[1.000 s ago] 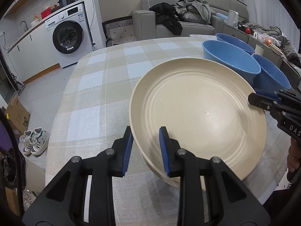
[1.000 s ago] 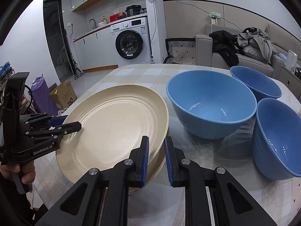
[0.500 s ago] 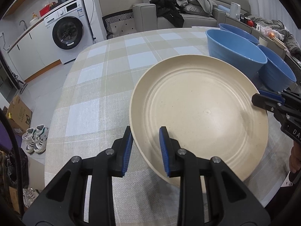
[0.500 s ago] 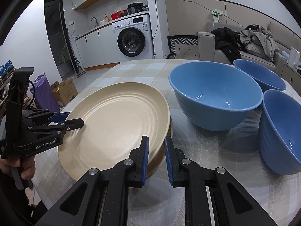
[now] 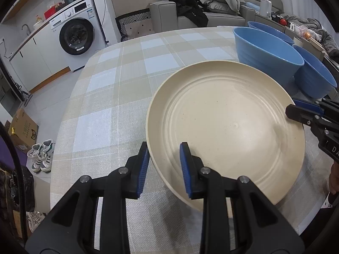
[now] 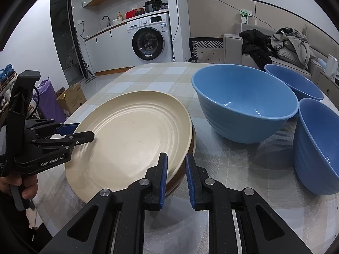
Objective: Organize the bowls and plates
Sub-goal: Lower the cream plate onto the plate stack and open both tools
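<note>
Three blue bowls (image 6: 243, 103) (image 6: 294, 80) (image 6: 317, 146) are counted on the table. One cream plate (image 6: 131, 135) is seen, seated on one darker plate (image 6: 180, 175). Two grippers (image 5: 163, 165) (image 6: 175, 175) are present.

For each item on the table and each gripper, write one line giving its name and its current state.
cream plate: gripped at opposite rims, sitting on a second plate.
lower plate: flat on the table, underneath.
left gripper: shut on the cream plate.
right gripper: shut on the cream plate.
three blue bowls: upright, empty, unstacked.
</note>
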Motion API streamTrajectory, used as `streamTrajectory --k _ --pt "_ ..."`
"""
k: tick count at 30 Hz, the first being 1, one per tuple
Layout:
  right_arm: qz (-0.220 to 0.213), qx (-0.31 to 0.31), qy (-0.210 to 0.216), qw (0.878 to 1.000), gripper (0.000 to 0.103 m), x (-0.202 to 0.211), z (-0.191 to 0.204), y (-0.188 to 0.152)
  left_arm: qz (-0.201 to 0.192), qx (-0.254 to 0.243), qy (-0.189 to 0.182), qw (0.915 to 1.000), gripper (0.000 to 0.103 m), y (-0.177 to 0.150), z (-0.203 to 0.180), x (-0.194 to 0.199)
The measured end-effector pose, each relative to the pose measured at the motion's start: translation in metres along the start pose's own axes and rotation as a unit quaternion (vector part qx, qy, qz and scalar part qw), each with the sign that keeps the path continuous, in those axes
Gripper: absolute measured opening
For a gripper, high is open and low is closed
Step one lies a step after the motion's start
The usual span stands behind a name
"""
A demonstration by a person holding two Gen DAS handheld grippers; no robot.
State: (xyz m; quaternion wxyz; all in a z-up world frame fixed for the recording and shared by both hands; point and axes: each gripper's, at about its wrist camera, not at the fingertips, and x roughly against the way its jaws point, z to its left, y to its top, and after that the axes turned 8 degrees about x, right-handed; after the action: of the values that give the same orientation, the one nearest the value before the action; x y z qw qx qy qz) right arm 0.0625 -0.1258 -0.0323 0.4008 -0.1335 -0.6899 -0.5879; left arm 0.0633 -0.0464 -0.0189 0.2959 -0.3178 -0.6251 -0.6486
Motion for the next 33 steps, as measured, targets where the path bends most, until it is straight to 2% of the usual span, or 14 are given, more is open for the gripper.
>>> streamTrajectory --k 14,18,21,23,26,28,29,31,33 --pt "0.006 0.003 -0.01 1.0 0.019 -0.002 0.001 -0.005 0.011 -0.004 -0.008 0.9999 0.027 -0.004 -0.001 -0.006" --pt "0.007 0.009 -0.017 1.0 0.02 -0.003 0.003 -0.006 0.013 -0.005 -0.012 0.9998 0.033 -0.006 -0.002 -0.006" --pt "0.008 0.006 -0.013 1.0 0.023 -0.004 0.003 -0.005 0.023 0.0 -0.027 0.9994 0.042 -0.005 -0.002 -0.006" --pt "0.008 0.003 -0.007 1.0 0.027 -0.003 0.005 -0.005 0.028 0.012 -0.048 0.9984 0.049 -0.004 0.0 -0.004" --pt "0.001 0.002 -0.001 1.0 0.045 0.001 0.006 -0.004 0.024 0.025 -0.071 0.9969 0.062 -0.003 0.002 0.004" --pt "-0.004 -0.002 0.007 1.0 0.061 0.004 0.008 -0.003 0.015 0.029 -0.081 0.9962 0.077 -0.001 0.003 0.01" --pt "-0.003 -0.006 0.013 1.0 0.065 0.005 0.009 -0.002 0.009 0.032 -0.087 0.9957 0.079 0.0 0.003 0.013" --pt "-0.003 -0.008 0.019 1.0 0.085 0.006 0.011 -0.001 0.002 0.037 -0.098 0.9945 0.08 0.001 0.005 0.018" --pt "-0.007 -0.007 0.003 1.0 0.088 0.009 0.014 0.0 -0.008 0.046 -0.106 0.9932 0.089 0.002 0.007 0.023"
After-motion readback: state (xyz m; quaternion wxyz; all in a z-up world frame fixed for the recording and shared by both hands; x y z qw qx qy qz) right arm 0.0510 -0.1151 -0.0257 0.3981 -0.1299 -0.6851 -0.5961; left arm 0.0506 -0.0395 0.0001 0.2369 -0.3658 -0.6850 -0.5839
